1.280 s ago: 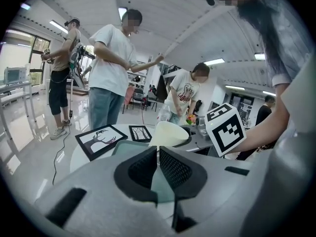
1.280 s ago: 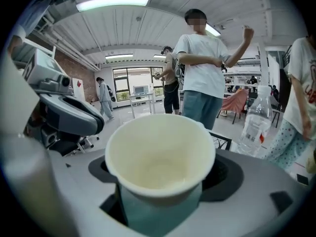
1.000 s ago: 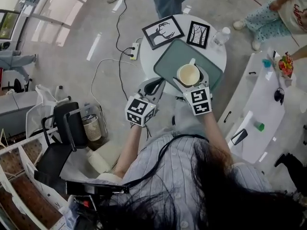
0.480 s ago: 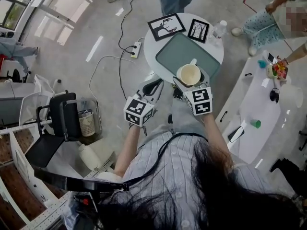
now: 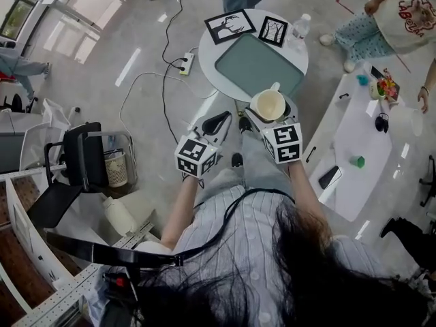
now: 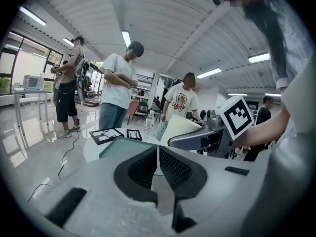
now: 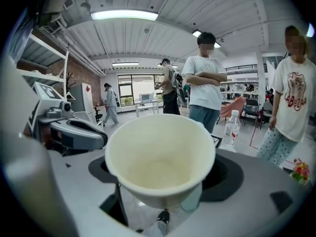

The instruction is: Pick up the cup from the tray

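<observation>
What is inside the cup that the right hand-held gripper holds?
Nothing: the cup is empty, its pale bottom bare. What lies beneath it is covered by the cup itself.

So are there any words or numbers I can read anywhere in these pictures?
Nothing reads clearly.
Shirt print: red letters, too blurred to read.
Bottle label: too small to read.
Marker cubes: black-and-white squares, no words.
Cup: no print showing.
</observation>
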### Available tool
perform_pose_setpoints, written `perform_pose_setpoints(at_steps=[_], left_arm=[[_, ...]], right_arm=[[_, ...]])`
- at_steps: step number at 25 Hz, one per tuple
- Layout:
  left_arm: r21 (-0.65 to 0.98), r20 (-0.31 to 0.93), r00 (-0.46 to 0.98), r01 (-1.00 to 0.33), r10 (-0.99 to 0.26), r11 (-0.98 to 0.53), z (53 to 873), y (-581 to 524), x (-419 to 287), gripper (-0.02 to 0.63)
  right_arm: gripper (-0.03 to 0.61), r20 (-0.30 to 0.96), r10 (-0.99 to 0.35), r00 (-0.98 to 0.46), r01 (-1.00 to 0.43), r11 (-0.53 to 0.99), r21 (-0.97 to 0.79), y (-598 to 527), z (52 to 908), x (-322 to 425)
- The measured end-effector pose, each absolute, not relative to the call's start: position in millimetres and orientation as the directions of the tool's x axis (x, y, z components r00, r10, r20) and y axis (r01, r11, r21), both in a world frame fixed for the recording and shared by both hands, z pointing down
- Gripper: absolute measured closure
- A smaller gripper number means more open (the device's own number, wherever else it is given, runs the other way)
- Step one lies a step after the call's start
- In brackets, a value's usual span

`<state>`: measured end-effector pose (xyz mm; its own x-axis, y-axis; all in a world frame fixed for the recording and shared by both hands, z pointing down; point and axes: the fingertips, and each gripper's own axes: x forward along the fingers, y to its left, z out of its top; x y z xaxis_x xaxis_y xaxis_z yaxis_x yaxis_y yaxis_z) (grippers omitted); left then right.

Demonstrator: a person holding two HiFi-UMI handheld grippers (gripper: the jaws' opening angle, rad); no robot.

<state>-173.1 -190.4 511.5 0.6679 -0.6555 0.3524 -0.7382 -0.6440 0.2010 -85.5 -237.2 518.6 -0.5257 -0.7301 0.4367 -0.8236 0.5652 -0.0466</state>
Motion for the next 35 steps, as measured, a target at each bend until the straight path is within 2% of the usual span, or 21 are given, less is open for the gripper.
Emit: perform_pose_setpoints(at_steps=[16,35], left_arm=[[0.206,0.356,0.712,-0.691,-0.605,-0.693,507.5,-144.4,-126.6,0.597],[0.193,0.327,0.657,-0.750,-0.680,-0.632,495.3,-21.4,-42.1,0.597]], right_arm=[[0.146,0.427,-0.745,-0.512,-0.838,0.543,-0.057,-183.4,507.6,-51.9],[0.146,0.455,-0.661,-0.597,-0.760,0.648,-0.056,-31.5,509.0,18.7]])
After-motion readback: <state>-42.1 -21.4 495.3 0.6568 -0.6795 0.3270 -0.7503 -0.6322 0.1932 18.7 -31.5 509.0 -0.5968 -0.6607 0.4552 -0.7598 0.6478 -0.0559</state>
